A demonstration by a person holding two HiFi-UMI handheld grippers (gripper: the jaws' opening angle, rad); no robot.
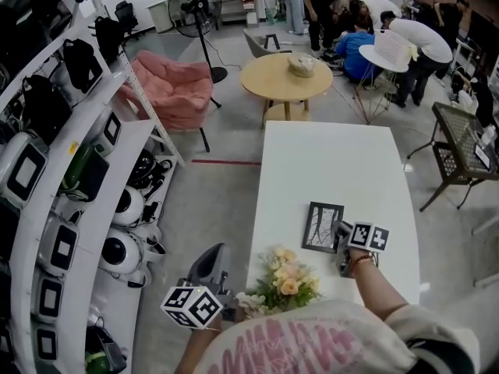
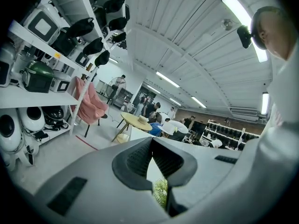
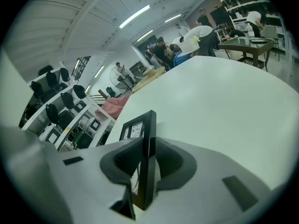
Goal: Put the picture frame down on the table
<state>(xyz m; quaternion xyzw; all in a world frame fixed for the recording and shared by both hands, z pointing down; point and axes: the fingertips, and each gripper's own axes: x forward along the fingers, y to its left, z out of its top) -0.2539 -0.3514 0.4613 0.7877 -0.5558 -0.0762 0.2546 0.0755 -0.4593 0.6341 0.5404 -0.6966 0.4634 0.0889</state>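
The picture frame (image 1: 323, 227), black-rimmed with a dark branch print, is over the near part of the white table (image 1: 335, 158). My right gripper (image 1: 341, 240) is shut on its right edge. In the right gripper view the frame (image 3: 148, 143) stands edge-on between the jaws of the right gripper (image 3: 145, 160), with the table (image 3: 219, 92) stretching beyond. Whether the frame touches the table I cannot tell. My left gripper (image 1: 212, 257) hangs off the table's left edge, beside a bunch of flowers (image 1: 285, 280). The left gripper (image 2: 152, 146) is shut on nothing; greenery (image 2: 161, 190) shows below the pads.
White shelves (image 1: 74, 209) with helmets and devices run along the left. Beyond the table stand a round wooden table (image 1: 273, 76), a pink chair (image 1: 170, 90) and a fan (image 1: 195, 6). Several people (image 1: 366, 33) crowd the back; a black wire chair (image 1: 460, 142) stands at right.
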